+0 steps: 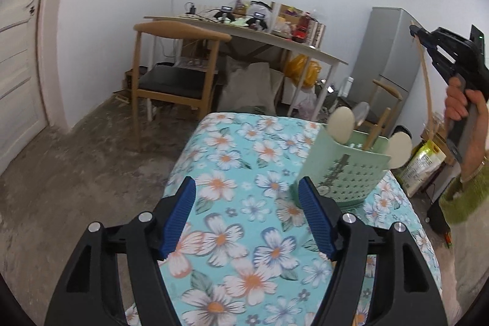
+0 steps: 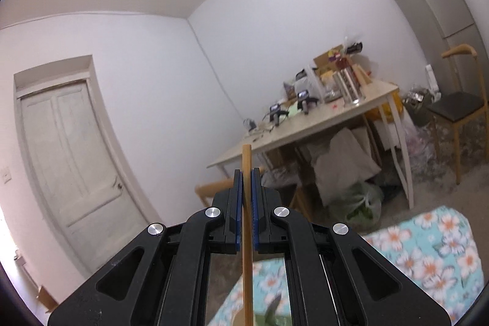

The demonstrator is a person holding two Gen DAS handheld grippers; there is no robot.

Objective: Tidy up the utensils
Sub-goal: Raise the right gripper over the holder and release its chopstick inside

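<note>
Right gripper pads around wooden handle

One holder; two chairs; two grippers

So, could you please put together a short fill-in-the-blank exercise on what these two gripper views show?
1. The right gripper is shut on a thin ____ stick.
2. The left gripper holds ____ between its blue pads.
3. The utensil holder on the floral tablecloth is pale ____.
4. Behind the cluttered table, the tall grey appliance in the corner is a ____.

Missing words: wooden; nothing; green; refrigerator
</note>
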